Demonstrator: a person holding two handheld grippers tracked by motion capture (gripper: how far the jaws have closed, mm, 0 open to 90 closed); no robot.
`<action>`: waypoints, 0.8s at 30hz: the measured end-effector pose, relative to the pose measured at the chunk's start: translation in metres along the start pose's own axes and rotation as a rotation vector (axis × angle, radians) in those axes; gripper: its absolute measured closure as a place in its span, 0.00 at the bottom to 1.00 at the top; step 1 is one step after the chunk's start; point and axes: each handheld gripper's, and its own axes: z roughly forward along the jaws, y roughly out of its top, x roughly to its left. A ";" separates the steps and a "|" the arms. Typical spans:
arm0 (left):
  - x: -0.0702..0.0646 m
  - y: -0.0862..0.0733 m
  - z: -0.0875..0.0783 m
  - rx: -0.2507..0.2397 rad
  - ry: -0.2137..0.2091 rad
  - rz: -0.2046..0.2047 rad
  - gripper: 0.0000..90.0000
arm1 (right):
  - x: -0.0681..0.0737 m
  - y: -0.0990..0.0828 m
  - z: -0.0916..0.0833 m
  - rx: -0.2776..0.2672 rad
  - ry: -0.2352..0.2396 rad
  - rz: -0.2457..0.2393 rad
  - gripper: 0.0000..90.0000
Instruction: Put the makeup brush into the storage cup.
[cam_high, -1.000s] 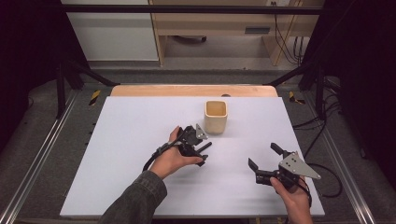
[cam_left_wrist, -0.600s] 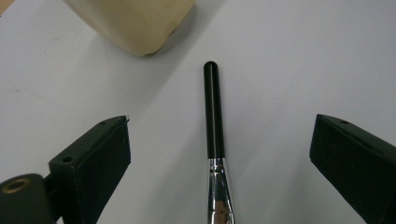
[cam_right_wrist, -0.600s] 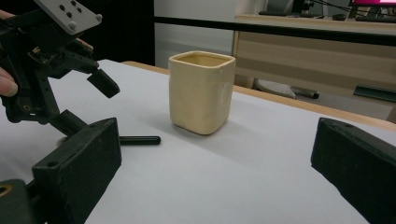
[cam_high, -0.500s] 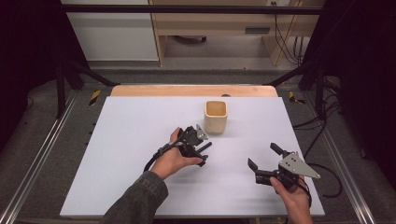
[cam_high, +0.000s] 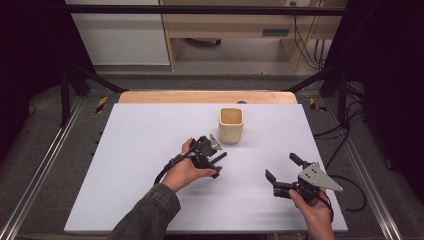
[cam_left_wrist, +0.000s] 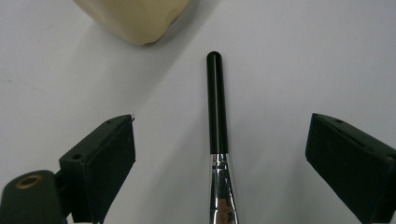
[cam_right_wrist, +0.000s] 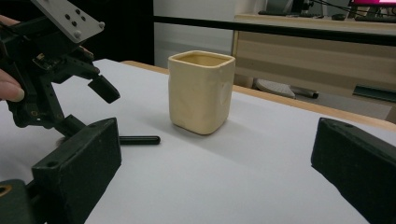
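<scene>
White table (cam_high: 125, 165): wide bare room left of cup, all edges far. Cream cup (cam_high: 231, 124) upright. Right gripper (cam_high: 282, 172) agape, well right-front of cup. Left gripper (cam_high: 216, 162) spread astride black-handled brush (cam_left_wrist: 217, 107), flat just before cup.

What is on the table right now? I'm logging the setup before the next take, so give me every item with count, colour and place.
Cup: one, cream, square-sided, upright, far middle of the table.
Brush: one, black handle with chrome ferrule, lying flat between the left gripper's open jaws, handle tip toward the cup.
Table: one, white top, wooden far edge.
Left gripper: one, black, open over the brush.
Right gripper: one, black with grey plate, open, near right.
</scene>
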 end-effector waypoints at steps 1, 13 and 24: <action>0.000 -0.001 0.000 0.003 0.001 0.001 0.09 | 0.000 0.000 0.000 0.000 0.001 -0.001 0.02; 0.005 -0.004 0.005 0.035 -0.005 -0.007 0.13 | 0.000 0.000 0.000 0.005 -0.007 -0.004 0.02; 0.003 -0.003 0.008 0.044 -0.011 0.004 0.16 | -0.001 0.000 0.000 0.006 -0.013 -0.007 0.03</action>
